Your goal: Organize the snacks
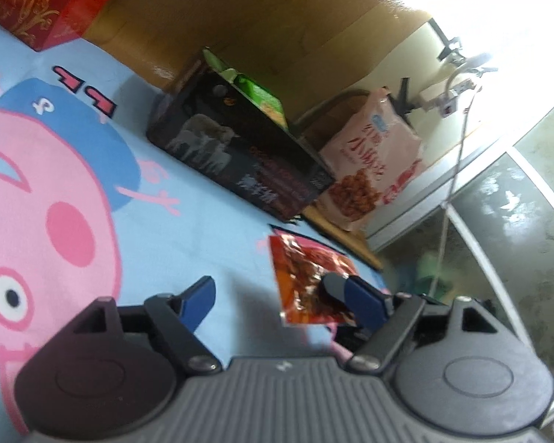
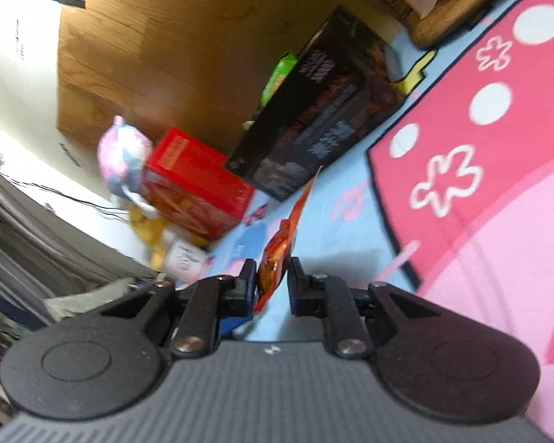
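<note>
Orange snack packet pinched in the right gripper, left gripper spread wide over the cartoon bedsheet.

The right gripper (image 2: 273,280) is clenched on the orange snack packet (image 2: 279,251), which stands on edge between its black jaws and rises above the blue cartoon sheet (image 2: 351,184). In the left wrist view the same packet (image 1: 306,277) hangs in front of the left gripper (image 1: 277,293), whose blue fingers (image 1: 199,304) stand far apart; a dark fingertip lies against the packet's lower right, though motion blur makes it hard to say which gripper that tip belongs to. Beyond, a black snack box (image 1: 240,147) lies on the sheet with a green packet (image 1: 258,96) in it. A pink bag (image 1: 369,162) leans just beside it, and a red box (image 2: 195,181) stands near its other end.
</note>
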The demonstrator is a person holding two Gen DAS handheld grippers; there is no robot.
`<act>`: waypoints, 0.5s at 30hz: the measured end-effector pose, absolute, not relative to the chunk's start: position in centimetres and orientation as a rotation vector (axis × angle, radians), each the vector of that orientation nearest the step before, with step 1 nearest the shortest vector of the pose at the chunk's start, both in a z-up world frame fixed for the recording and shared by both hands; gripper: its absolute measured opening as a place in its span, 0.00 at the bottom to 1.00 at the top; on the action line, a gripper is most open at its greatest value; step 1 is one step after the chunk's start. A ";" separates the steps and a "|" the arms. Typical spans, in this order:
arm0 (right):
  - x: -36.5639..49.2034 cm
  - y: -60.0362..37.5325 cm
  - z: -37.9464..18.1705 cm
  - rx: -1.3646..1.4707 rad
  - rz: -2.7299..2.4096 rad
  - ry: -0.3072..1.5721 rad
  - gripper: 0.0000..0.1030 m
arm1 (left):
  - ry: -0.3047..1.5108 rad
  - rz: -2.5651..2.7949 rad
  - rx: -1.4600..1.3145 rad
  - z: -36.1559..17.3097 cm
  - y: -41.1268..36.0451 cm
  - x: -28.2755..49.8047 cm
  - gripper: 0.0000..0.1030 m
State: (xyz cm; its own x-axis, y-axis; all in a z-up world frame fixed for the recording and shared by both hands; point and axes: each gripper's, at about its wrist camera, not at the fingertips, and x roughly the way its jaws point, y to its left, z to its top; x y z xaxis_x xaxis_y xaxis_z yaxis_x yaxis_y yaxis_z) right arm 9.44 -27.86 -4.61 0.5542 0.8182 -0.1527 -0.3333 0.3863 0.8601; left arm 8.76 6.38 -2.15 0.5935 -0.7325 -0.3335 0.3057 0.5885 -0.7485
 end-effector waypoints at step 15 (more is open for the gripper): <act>8.5 -22.6 -3.2 0.595 0.825 0.614 0.22 | 0.717 -0.642 -0.698 -2.6 6.2 9.0 0.55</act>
State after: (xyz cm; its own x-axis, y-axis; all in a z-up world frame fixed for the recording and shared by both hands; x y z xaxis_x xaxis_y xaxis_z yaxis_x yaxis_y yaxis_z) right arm 8.47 -22.59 -3.25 0.5309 0.8061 -0.2615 -0.4819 0.5410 0.6893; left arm 8.98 6.23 -2.61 0.5890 -0.7232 -0.3606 0.2790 0.6008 -0.7491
